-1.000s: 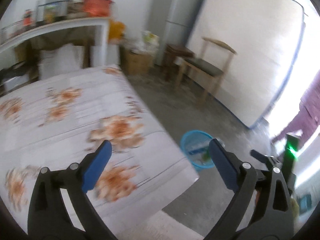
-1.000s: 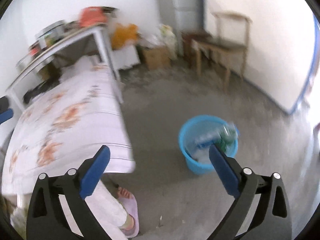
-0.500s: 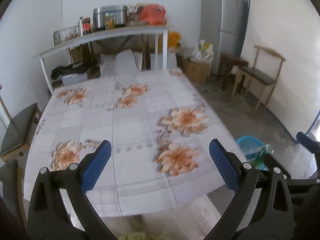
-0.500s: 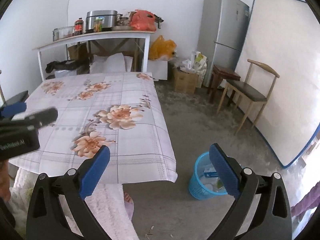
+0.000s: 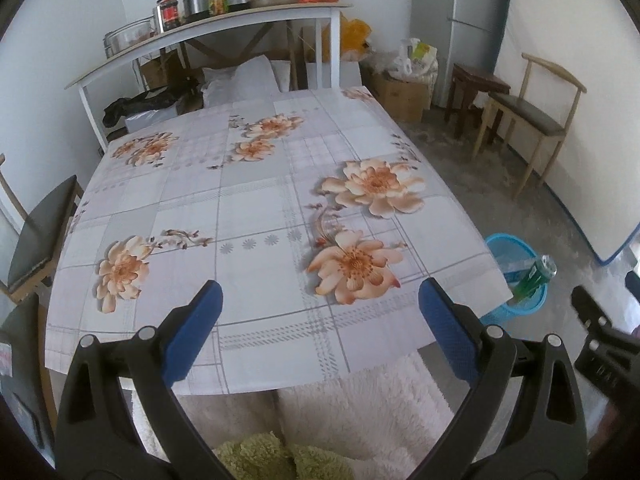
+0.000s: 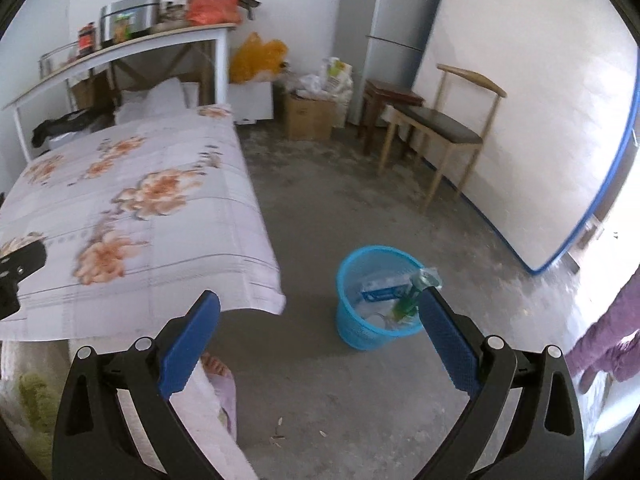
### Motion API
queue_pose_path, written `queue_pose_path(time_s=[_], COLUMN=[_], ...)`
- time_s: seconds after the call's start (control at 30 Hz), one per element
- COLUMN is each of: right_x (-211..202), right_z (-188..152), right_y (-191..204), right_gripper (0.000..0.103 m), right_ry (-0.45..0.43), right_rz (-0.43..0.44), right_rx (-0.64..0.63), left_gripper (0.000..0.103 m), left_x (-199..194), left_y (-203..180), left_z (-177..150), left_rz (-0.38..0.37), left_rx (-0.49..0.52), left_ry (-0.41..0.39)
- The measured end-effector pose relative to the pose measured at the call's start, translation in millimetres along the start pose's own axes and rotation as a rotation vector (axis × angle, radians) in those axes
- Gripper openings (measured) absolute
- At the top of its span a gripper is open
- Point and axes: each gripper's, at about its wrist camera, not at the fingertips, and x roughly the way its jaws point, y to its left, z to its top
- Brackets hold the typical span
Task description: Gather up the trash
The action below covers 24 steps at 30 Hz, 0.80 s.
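Trash bin [image 6: 376,300] beyond wide-spread empty fingers [image 6: 444,332]

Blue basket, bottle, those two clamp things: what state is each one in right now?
Blue plastic mesh wastebasket: upright on the floor, holding trash.
Green plastic bottle: in the basket, leaning against its rim.
Blue and white carton: lying inside the basket.
Left gripper: open, holding nothing.
Right gripper: open, holding nothing.

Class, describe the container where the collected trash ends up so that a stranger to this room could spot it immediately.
Start at the large table with the floral tablecloth. On the bare concrete floor just off its near right corner stands a small round sky-blue mesh plastic bin. It is the only bright blue container on the floor, and a green bottle pokes up among the white litter inside.
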Motion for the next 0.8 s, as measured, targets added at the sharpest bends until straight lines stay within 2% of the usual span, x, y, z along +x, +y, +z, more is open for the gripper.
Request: queue_pose_path(time_s=[0.23,0.8], right_x=[8.9,16.5], right_z=[0.1,-3.1], right_y=[-20.2,-22.2], right_gripper=[0.097,0.096], right_ry=[0.019,0.036], right_rz=[-0.039,-0.021], right_rx=[0.030,0.032], left_gripper=[0.094,0.094], left_x=[5.2,7.6], left_y=[-15.2,-23.7], left_z=[0.0,0.8], left_rz=[-0.002,-0.004], left_rx=[0.051,0.052], left_ry=[0.014,0.028])
